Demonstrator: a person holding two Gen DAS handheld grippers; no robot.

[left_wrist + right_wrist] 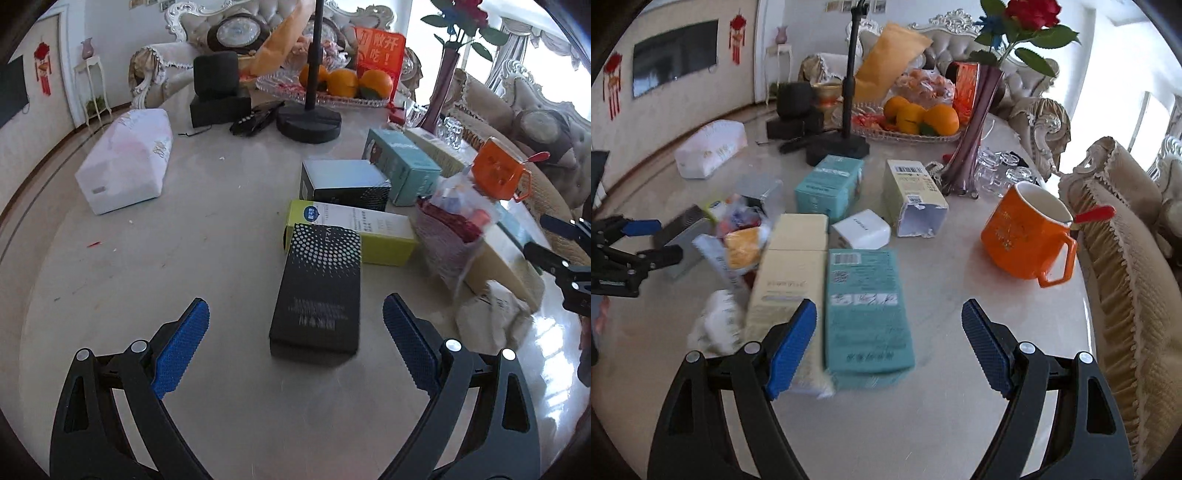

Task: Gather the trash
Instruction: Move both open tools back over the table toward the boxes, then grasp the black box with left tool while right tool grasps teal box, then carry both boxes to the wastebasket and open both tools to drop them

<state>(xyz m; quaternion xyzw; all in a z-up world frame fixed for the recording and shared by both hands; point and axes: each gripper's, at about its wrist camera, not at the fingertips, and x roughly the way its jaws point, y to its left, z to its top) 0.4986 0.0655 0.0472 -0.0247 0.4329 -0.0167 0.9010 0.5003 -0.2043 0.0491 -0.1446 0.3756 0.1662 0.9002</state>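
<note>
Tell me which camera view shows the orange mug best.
The right wrist view: the orange mug stands whole and upright on the table, its handle, white inside and a red-handled spoon visible. In the left wrist view the mug is small, near the right edge, partly behind a clear bag.

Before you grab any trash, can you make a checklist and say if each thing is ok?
1. Left gripper jaws open and empty: ok.
2. Right gripper jaws open and empty: ok.
3. Black box lies ahead between the left jaws: ok.
4. Teal box lies ahead between the right jaws, flat on the table: ok.
5. Orange mug stands clear of the right gripper: ok.
6. A bin or bag for the trash: cannot tell, none shows in either view.
</note>
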